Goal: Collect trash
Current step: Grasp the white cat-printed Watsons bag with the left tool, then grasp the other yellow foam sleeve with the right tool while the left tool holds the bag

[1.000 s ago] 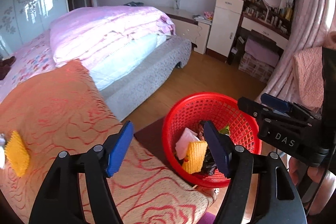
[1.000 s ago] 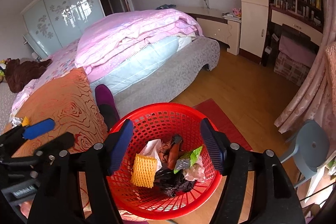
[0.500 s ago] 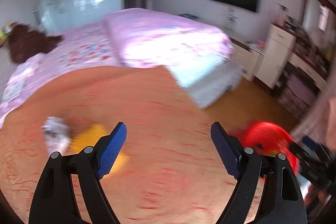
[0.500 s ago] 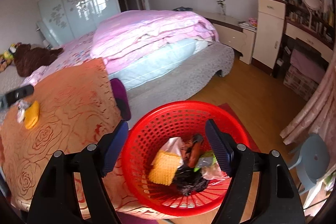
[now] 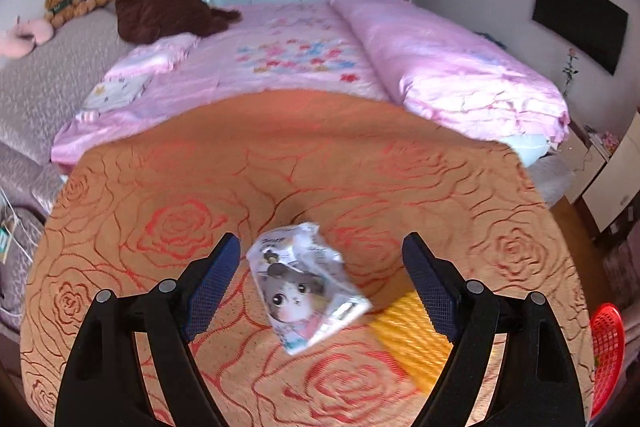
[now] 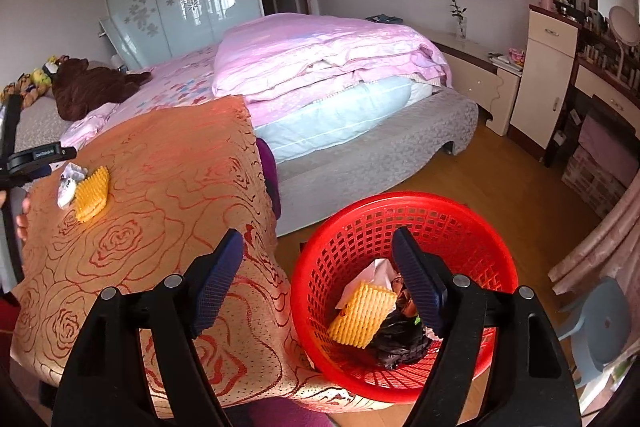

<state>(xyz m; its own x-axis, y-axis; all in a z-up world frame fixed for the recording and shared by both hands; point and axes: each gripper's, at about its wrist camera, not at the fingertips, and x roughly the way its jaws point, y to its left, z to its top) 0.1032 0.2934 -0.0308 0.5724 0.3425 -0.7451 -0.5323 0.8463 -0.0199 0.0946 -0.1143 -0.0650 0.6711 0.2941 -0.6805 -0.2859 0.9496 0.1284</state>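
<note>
A crumpled white wrapper with a cartoon face (image 5: 304, 287) lies on the orange rose-patterned tablecloth (image 5: 320, 155). My left gripper (image 5: 321, 239) hovers over it, open, the wrapper between its fingers and untouched. A yellow ridged piece (image 5: 412, 339) lies right beside the wrapper, under the right finger. In the right wrist view the same wrapper (image 6: 68, 183) and yellow piece (image 6: 92, 193) sit at the cloth's far left. My right gripper (image 6: 318, 234) stands open and empty above the rim of the red basket (image 6: 400, 199), which holds another yellow piece (image 6: 362, 315), a black bag (image 6: 400, 343) and paper.
The red basket (image 5: 606, 339) stands past the table's right edge, on a wooden floor. Behind the table is a bed with a pink quilt (image 6: 320, 51) and a brown plush toy (image 5: 160, 7). A grey stool (image 6: 600, 331) stands right of the basket; cabinets line the far wall.
My left gripper swung left from the basket to above the wrapper and yellow piece, and its jaws widened. The right gripper shifted slightly left over the basket's rim and opened a little more.
</note>
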